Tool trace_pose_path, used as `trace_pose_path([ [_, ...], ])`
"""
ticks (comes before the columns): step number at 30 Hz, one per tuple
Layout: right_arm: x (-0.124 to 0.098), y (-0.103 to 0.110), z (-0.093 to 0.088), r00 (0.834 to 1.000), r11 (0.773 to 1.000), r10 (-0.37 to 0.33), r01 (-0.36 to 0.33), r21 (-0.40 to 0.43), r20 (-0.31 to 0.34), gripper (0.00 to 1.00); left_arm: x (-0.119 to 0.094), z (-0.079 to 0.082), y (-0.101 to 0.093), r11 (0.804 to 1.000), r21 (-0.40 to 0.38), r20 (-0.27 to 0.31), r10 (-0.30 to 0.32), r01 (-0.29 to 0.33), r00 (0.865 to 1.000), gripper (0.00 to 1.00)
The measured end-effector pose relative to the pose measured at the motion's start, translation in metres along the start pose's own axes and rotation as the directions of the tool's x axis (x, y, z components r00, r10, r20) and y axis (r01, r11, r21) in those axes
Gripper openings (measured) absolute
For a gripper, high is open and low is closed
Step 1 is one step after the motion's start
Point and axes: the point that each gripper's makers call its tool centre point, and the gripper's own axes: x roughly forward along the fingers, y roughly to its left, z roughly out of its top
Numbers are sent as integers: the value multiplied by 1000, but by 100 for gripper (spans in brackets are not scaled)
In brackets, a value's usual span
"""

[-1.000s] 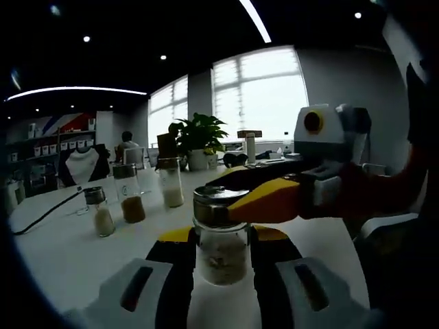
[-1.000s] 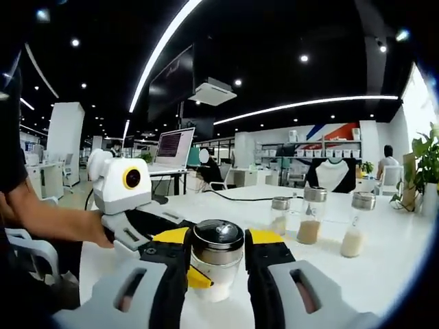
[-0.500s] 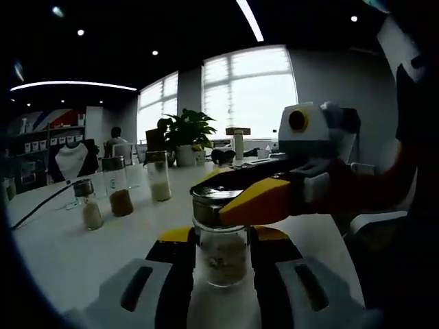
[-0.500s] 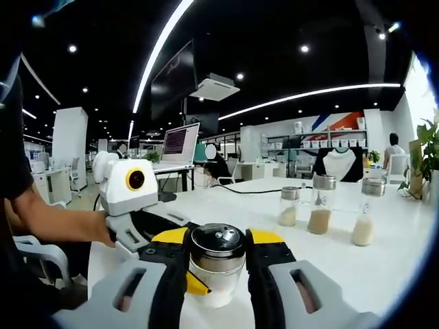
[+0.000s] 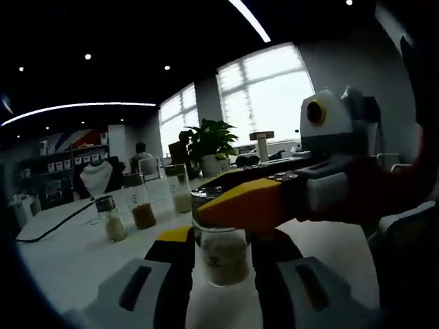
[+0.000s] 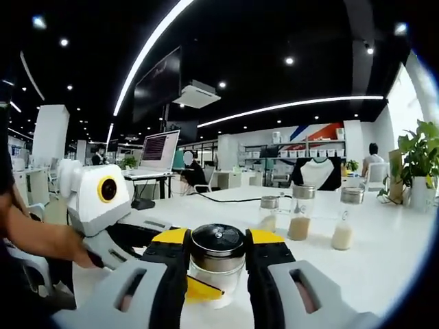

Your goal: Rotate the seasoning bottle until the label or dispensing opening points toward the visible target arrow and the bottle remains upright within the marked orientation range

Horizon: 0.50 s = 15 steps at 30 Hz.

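I am holding the seasoning bottle [image 5: 221, 255] upright on the white table [image 5: 82, 260], left gripper [image 5: 221, 264] clamped on its glass body, right gripper [image 6: 218, 255] clamped on the metal cap [image 6: 217, 240]. Both views have swung slightly since a second ago, suggesting rotation is underway; no target arrow is visible.

a dark ceiling with strip lights [image 6: 154, 48], bright far windows [image 5: 267, 96], a potted plant [image 5: 209, 140], a white table [image 6: 384, 253].

bottle [image 6: 216, 264]: clear glass, glossy metal cap | table [image 6: 357, 264]: smooth matt white
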Motion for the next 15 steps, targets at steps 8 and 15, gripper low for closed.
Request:
trace_pose_path([
  [8,0,-3,-5,999,998,-51,51,47,-9,30,4,-8,2,997,-53,-17,56,-57,998,35],
  [15,-1,1,-7,999,998,-38,39,54,-17,30,4,-13,2,993,-89,-29,71,-73,997,36],
])
